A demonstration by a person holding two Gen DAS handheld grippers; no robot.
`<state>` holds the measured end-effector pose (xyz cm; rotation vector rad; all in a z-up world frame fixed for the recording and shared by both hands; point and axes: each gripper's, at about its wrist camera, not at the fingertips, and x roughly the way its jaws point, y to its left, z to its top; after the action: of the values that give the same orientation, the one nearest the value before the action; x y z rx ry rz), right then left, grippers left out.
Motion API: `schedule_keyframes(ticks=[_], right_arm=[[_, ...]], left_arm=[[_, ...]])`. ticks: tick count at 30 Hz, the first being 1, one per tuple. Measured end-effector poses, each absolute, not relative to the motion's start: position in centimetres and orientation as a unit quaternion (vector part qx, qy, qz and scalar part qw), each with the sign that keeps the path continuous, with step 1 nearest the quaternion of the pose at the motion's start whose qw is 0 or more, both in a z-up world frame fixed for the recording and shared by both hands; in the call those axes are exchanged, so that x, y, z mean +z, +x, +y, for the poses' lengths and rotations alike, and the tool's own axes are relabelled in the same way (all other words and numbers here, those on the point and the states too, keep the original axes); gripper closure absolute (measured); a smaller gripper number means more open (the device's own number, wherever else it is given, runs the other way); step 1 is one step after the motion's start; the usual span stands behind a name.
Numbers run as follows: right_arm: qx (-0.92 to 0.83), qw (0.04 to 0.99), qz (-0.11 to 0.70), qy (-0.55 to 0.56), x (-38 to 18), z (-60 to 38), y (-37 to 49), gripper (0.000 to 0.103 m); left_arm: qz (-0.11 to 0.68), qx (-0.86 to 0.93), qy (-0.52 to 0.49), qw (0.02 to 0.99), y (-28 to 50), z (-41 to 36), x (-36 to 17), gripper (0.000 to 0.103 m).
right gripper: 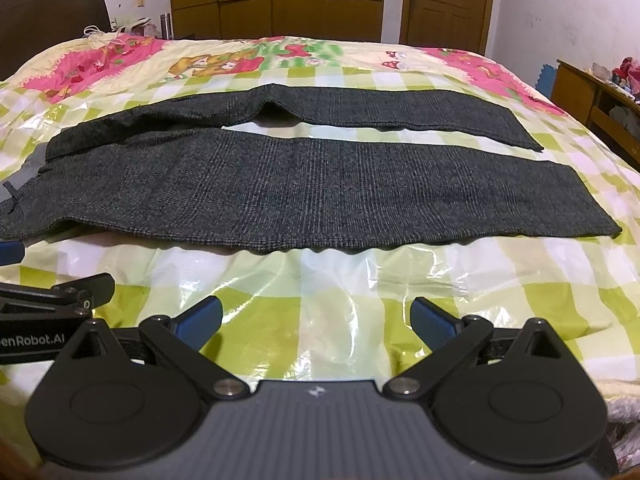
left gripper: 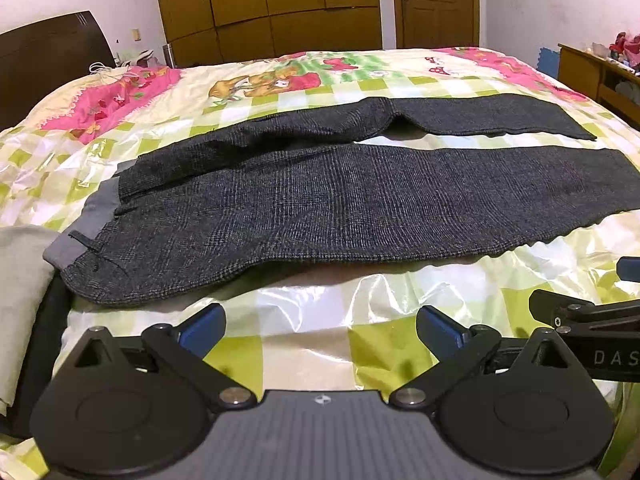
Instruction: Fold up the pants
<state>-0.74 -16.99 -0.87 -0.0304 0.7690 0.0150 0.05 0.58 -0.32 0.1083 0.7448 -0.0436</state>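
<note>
Dark grey checked pants [left gripper: 340, 200] lie flat across the bed, waistband with grey lining at the left, both legs stretched to the right and spread apart. In the right wrist view the pants [right gripper: 320, 192] fill the middle, with the near leg's hem at the right. My left gripper [left gripper: 320, 328] is open over the bedspread, just short of the pants' near edge below the hip. My right gripper [right gripper: 316, 318] is open too, hovering before the near leg. Each gripper's side shows in the other's view: the right gripper [left gripper: 592, 316] and the left gripper [right gripper: 52, 292].
The bed [left gripper: 312, 320] has a glossy green-checked spread with pink cartoon prints. A dark headboard [left gripper: 48, 60] stands at the left, wooden wardrobes [left gripper: 272, 4] and a door [left gripper: 436, 0] behind, a wooden shelf [right gripper: 596, 96] at the right. A grey cushion [left gripper: 20, 300] lies near the waistband.
</note>
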Motion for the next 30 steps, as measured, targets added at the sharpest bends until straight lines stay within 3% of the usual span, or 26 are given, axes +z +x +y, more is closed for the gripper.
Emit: schedule_keyframes(ticks=[14,30], right_arm=[[0.052,0.936,0.346,-0.042,1.0,-13.6,1.5,0.004],[0.163,0.920,0.331,-0.134,0.6,-3.3,6.2,0.004]], left_arm=[[0.342,0.023,0.043,0.939,1.8,4.8,0.5,0.000],[0.382,0.134,-0.015,0.914,6.2,18.8,-1.5,0.000]])
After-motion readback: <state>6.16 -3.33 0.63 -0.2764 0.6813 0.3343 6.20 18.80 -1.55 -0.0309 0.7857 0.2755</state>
